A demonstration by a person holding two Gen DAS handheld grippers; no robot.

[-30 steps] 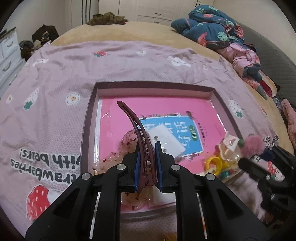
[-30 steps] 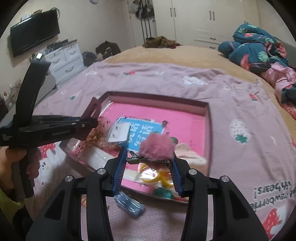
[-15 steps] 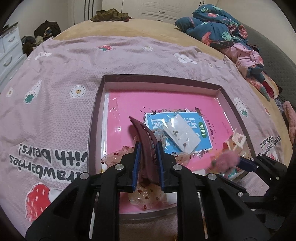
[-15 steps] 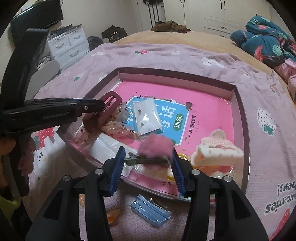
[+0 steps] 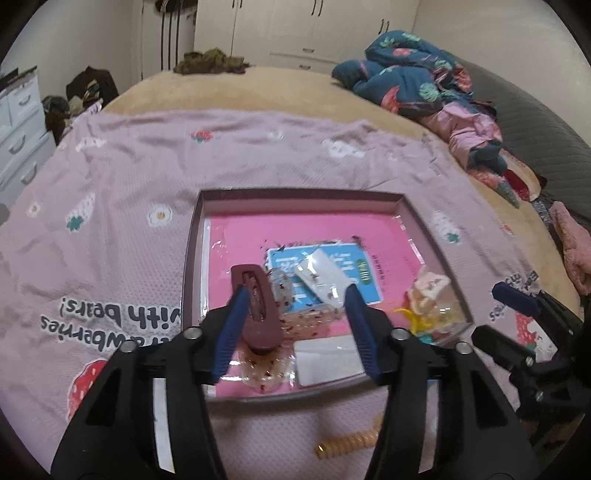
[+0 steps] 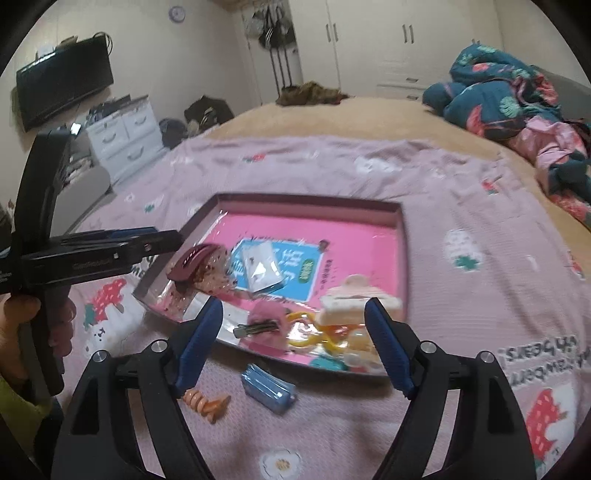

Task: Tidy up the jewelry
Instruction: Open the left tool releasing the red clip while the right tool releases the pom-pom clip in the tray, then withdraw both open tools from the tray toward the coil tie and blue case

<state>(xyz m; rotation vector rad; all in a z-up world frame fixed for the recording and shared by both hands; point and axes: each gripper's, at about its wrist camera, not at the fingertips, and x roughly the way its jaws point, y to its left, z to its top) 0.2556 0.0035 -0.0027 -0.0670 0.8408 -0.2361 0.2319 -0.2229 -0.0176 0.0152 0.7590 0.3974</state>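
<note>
Two clips released since a second ago. Maroon hair clip [image 5: 258, 310], earlier clamped upright between the pads of the left gripper [image 5: 295, 328], now lying flat in the tray [image 5: 192, 258], just beside the left pad and partly behind it, resting on a clear speckled piece [image 5: 295, 317]. Left jaws opening, standing well apart, no pad pressing on the clip. Pink fluffy clip [image 6: 267, 319], earlier pinched by its metal stem in the right gripper [image 6: 293, 343], now down in the near part of the tray [image 6: 402, 240], between the spread pads but touching neither. Right jaws also opening, wide apart. Near the right pad a cream claw clip [image 6: 351, 299], with yellow rings [image 6: 314, 338] and small colourful pieces just in front. Farther from both tools, at the tray's middle, a small clear packet [image 5: 321, 273] on a blue and pink booklet [image 5: 365, 280]. Outside the tray, close under the right fingers, a blue clip [image 6: 267, 387] and an orange spiral tie [image 6: 207, 402] on the cloth. In the right view also a hand [image 6: 22, 325] gripping the left tool's handle.

Beneath all, a lilac blanket [image 5: 110, 192] with strawberries, flowers and printed letters, spread over a tan bed [image 5: 258, 92]. Beyond the tray, at the far right, crumpled dark blue floral bedding [image 5: 406, 81]. Behind the bed white wardrobes [image 5: 295, 29]; to the left white drawers [image 6: 122, 136] and a dark screen [image 6: 62, 85] on the wall.
</note>
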